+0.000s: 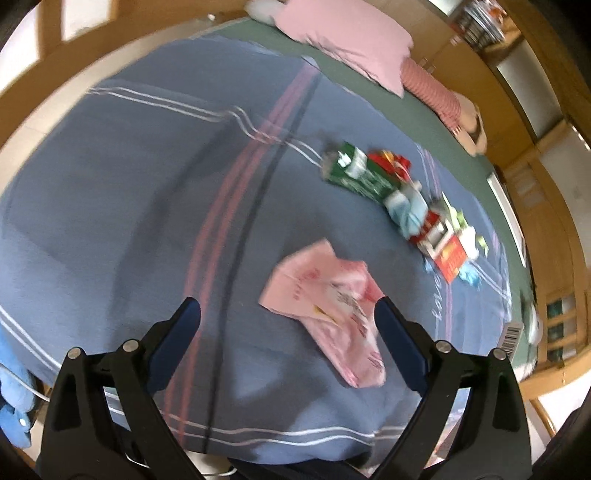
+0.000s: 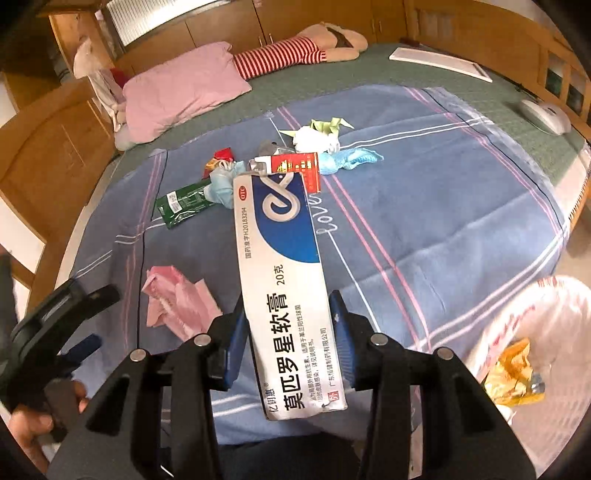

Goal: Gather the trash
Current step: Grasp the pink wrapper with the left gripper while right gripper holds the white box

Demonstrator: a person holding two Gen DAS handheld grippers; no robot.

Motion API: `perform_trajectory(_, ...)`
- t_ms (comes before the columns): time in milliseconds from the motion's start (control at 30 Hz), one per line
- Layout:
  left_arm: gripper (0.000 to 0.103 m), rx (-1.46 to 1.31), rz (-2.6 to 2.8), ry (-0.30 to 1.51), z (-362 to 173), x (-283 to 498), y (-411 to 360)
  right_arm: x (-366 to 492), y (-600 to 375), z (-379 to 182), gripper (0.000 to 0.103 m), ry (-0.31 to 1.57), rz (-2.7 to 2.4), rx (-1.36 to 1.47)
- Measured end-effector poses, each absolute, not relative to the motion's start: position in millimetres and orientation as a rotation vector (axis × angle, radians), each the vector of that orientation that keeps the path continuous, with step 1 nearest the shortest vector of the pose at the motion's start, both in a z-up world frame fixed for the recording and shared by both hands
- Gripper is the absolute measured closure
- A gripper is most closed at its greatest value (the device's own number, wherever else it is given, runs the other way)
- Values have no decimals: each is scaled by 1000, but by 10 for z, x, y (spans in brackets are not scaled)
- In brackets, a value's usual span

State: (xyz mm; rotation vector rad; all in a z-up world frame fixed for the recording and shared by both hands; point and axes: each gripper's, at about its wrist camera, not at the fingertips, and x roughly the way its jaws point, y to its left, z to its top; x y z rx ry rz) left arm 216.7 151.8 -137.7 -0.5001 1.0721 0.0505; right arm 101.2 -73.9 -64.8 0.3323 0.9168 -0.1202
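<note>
With the right gripper [image 2: 288, 332] clamping the ointment box [image 2: 282, 280], swing it to the white bag [image 2: 546, 317] at lower right, while the left gripper [image 1: 288, 314], fingers spread, centres over the pink wrapper [image 1: 325, 306].

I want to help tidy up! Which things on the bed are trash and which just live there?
Trash:
ointment box, in the right hand-held gripper
pink wrapper
green packet
red box

Just lying about:
pink pillow
striped doll
blue blanket

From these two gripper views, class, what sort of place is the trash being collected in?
Most likely a bedroom: a pink pillow lies at the head of a bed covered by a blue striped blanket, with wooden cabinets behind.
</note>
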Motion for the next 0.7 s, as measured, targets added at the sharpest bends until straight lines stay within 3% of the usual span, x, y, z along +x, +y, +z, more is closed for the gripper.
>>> perform_trajectory(333,8,-612,-104,1092,-1441,2270,1359,1031,-771,-637,60,887,-138,354)
perform_trajectory(600,10,-387,-27,1243,-1821,2454,865,1035,-809,-650,60,888,-143,368)
perform_trajectory(700,21,-322,5,1263,-1922,2479,791,1049,-799,-659,60,895,-141,363)
